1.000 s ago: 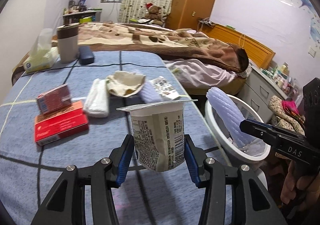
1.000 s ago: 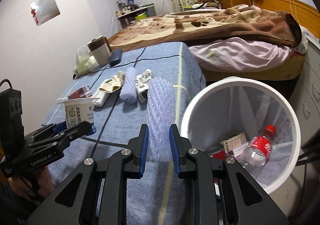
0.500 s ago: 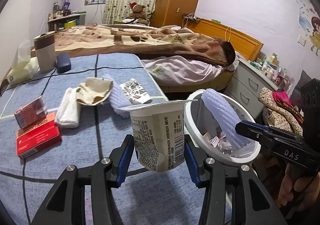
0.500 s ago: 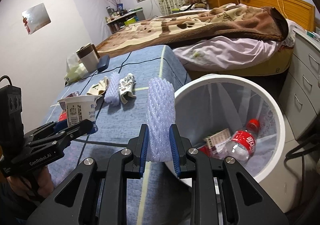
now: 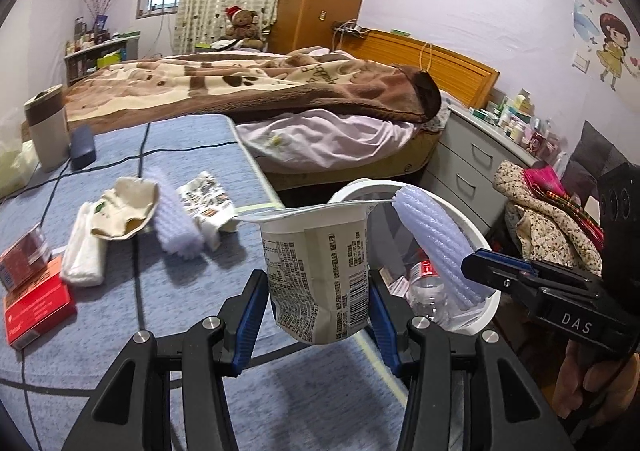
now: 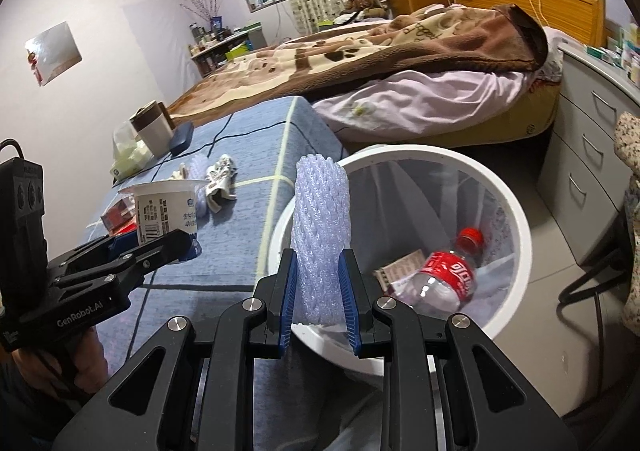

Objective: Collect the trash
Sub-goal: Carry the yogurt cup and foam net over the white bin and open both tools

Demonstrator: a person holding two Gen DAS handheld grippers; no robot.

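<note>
My left gripper (image 5: 318, 311) is shut on a white yogurt cup (image 5: 320, 271), held above the table's right edge beside the white trash bin (image 5: 492, 303). The cup also shows in the right wrist view (image 6: 164, 211). My right gripper (image 6: 320, 291) is shut on a lilac foam net sleeve (image 6: 320, 235), upright over the near rim of the bin (image 6: 516, 219). The sleeve shows in the left wrist view (image 5: 436, 243) over the bin. A red-labelled plastic bottle (image 6: 444, 271) and a small carton (image 6: 400, 267) lie in the bin.
On the blue table (image 5: 192, 155) lie a second foam sleeve (image 5: 176, 227), a crumpled wrapper (image 5: 208, 207), a beige crumpled paper (image 5: 124, 211), a white tissue pack (image 5: 86, 247), red boxes (image 5: 36, 303), a mug (image 5: 46, 127). A bed and grey drawers (image 6: 588, 155) stand beyond.
Both grippers have moved right toward the bin with their loads. The bin now sits closer, and the foam sleeve is over its rim.
</note>
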